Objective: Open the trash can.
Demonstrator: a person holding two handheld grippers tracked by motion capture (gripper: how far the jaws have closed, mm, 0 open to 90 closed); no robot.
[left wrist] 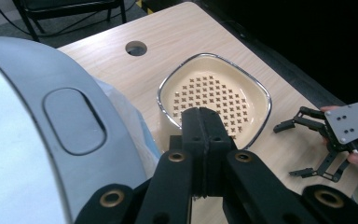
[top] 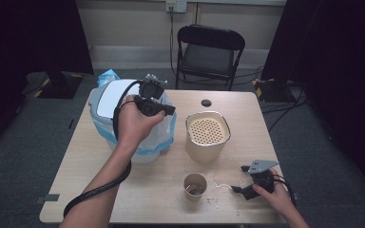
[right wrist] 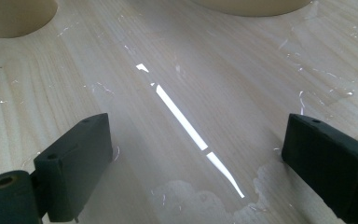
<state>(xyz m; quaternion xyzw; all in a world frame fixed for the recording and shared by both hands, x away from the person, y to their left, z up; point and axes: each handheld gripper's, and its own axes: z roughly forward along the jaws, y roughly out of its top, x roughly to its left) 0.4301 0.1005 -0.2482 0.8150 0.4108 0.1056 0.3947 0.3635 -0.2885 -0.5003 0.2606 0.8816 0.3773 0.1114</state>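
My left gripper [top: 171, 110] is held in the air over the right side of a grey-and-white lidded bin [top: 111, 97]. Its black jaws are pressed together with nothing between them [left wrist: 206, 116]. In the left gripper view the bin's lid [left wrist: 37, 135] bulks at the left. Beyond the jaws stands a cream container with a perforated insert [left wrist: 214, 93]. My right gripper [top: 240, 179] rests low at the table's front right, jaws spread wide. In the right gripper view its gap [right wrist: 200, 158] spans bare wet wood; nothing is gripped.
The bin wears a blue-edged plastic liner [top: 164, 142]. A paper cup [top: 195, 186] stands near the front edge, with small white scraps [top: 218, 183] beside it. The cream container [top: 207, 135] stands mid-table. A cable hole [top: 206, 102] lies behind it, and a black chair [top: 209, 52] stands beyond the table.
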